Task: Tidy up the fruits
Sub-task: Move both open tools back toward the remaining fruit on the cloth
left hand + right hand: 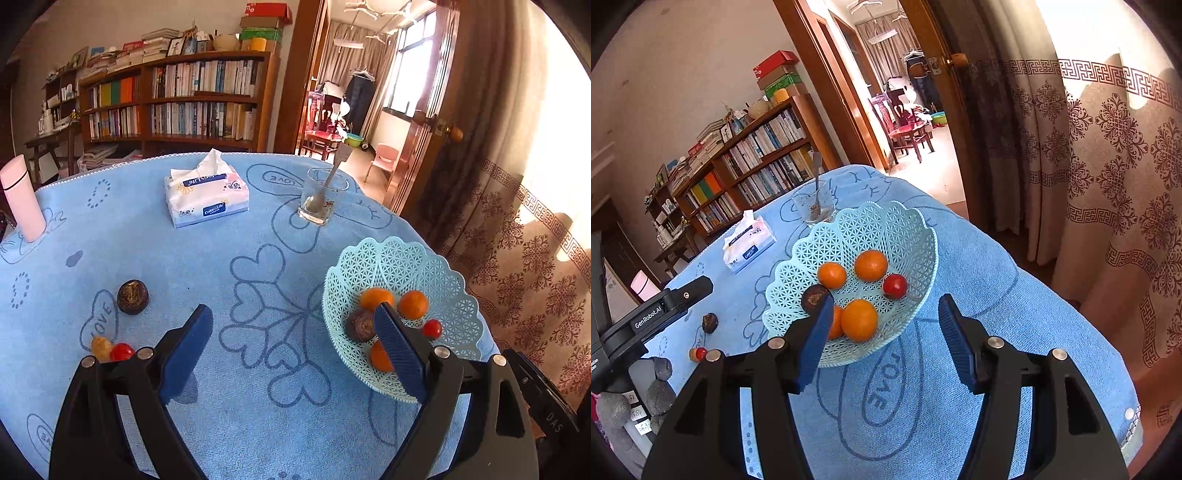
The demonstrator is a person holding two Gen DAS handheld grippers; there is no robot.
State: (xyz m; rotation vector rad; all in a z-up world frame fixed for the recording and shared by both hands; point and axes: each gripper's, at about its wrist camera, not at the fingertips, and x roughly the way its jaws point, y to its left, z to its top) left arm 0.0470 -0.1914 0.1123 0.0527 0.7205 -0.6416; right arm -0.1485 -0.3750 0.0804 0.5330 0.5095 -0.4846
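Observation:
A pale green lattice basket (pixel 436 269) (pixel 871 225) on the blue cloth holds several oranges (pixel 860 319), a red cherry tomato (pixel 895 285) and a dark brown fruit (pixel 813 297). On the cloth to the left lie another dark brown fruit (pixel 132 297) (pixel 710 322), a small yellow fruit (pixel 101 347) and a red cherry tomato (pixel 122 351). My left gripper (pixel 293 317) is open and empty above the cloth, left of the basket. My right gripper (pixel 886 308) is open and empty over the basket's near rim.
A tissue pack (pixel 206 194), a glass with a spoon (pixel 322 195) and a pink bottle (pixel 22 199) stand farther back on the table. The table edge drops off to the right toward a patterned curtain (pixel 1108 184). A bookshelf stands behind.

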